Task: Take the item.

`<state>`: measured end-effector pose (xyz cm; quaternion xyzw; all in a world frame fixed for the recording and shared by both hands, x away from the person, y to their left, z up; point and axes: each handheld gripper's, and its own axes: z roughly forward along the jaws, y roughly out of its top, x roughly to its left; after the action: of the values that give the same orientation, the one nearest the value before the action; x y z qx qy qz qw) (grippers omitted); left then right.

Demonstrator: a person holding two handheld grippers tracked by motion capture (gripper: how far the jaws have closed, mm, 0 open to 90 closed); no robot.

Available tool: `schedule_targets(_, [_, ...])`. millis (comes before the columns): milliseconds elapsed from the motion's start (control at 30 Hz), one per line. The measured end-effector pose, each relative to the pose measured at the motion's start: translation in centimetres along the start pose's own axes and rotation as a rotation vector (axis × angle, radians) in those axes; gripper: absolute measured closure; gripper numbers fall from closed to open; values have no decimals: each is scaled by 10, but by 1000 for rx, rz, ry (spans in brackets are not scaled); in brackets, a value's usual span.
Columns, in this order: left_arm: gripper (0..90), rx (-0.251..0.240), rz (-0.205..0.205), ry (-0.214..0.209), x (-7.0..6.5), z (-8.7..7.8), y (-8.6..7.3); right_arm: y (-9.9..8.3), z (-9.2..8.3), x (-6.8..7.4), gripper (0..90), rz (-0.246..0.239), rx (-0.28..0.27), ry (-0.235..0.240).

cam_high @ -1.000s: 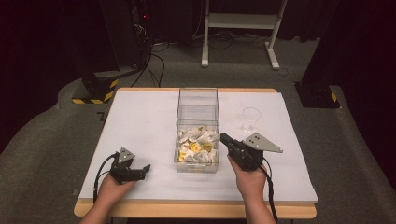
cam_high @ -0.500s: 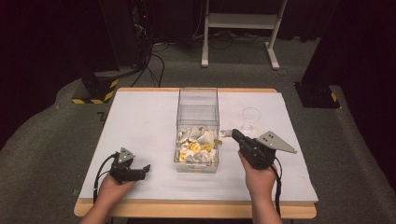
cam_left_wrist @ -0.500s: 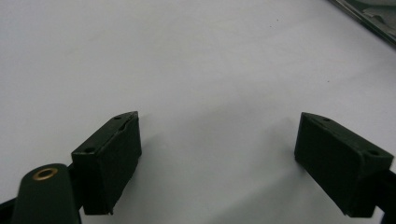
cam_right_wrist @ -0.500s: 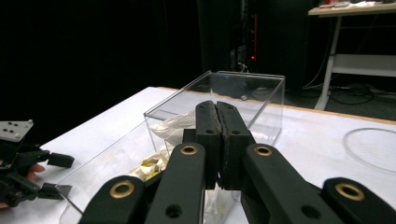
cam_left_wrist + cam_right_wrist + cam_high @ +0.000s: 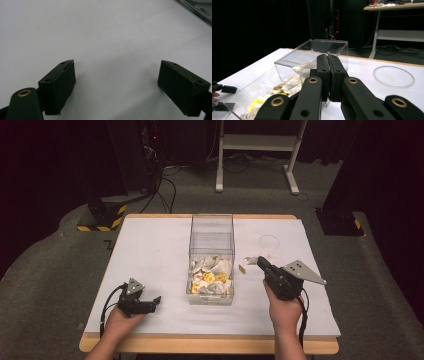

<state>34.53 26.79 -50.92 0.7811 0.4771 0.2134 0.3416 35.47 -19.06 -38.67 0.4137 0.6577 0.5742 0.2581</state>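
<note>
Our right gripper (image 5: pixel 261 263) pinches a wrapper scrap; clear bin (image 5: pixel 211 247) at its 9 o'clock; left gripper (image 5: pixel 154 301) wide.

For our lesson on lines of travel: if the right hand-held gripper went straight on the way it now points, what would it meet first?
Probably the clear plastic box of crumpled wrappers: the right hand-held gripper has its jaws shut and aimed at the box's near wall. A small scrap lies close by on the white table; depth is unclear.

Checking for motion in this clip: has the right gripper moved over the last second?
Yes. The right gripper has drawn back rightward from the clear box, now beside it.
</note>
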Motion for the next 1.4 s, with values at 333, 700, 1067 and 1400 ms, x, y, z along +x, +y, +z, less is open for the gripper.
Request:
schedule_targets(333, [153,0,0,0,0,0,0,-4,-3,-15,890,18,3,-45])
schedule_targets(700, [153,0,0,0,0,0,0,-7,-10,-31,890,32,-5,-104])
schedule_targets(1067, [154,2,2,-1,0,0,0,-11,-13,-42,890,47,-2,-146])
schedule_targets(1400, [153,2,2,-1,0,0,0,-8,-3,-45,890,32,10,-166])
